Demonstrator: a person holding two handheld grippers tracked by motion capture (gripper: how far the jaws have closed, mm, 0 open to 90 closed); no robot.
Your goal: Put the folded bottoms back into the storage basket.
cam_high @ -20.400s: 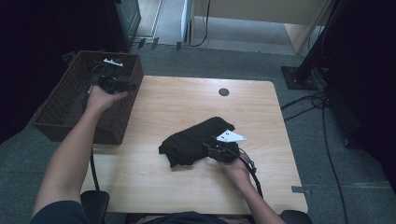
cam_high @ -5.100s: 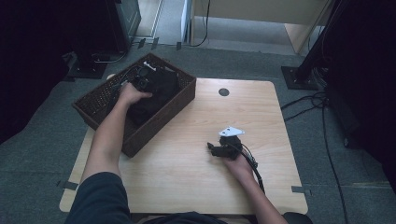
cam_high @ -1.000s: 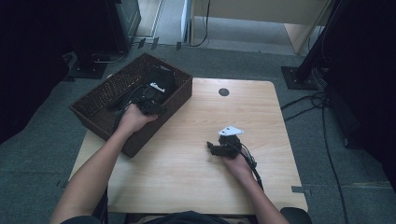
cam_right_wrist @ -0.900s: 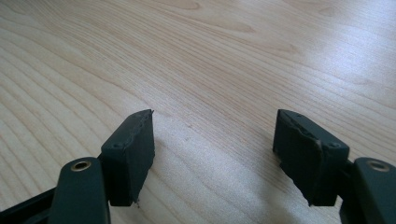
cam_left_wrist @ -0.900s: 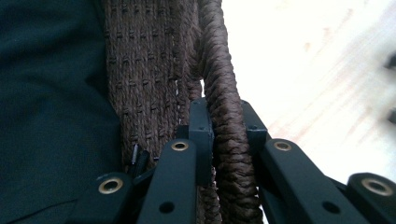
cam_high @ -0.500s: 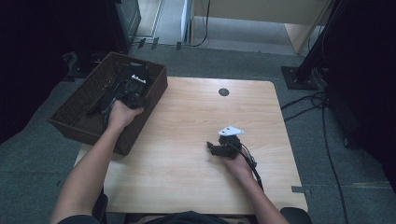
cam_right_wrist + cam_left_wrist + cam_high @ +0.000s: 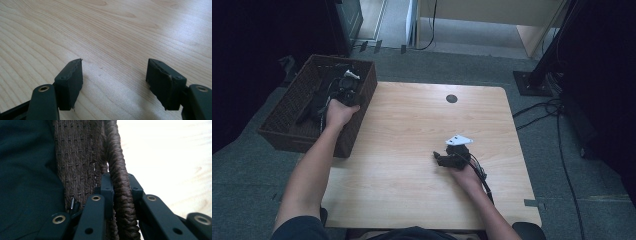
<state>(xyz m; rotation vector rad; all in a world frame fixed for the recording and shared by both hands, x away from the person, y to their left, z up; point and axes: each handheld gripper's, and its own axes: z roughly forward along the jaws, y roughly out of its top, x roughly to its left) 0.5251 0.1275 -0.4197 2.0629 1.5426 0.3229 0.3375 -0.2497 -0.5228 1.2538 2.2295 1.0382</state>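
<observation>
Right now I am gripping the wicker basket [image 7: 287, 127] by its braided rim [image 7: 119, 192], which is sitting pinched between my left gripper [image 7: 120, 185] jaws, nearly closed on it. Just inside those jaws, a dark garment [image 7: 27, 170] is lying in the basket, so the packing looks done. As I judge it, the basket is hanging partly off the counter [image 7: 412, 130] edge and remains to be set aside. My right gripper [image 7: 114, 75] is resting on bare wood, jaws wide and empty.
</observation>
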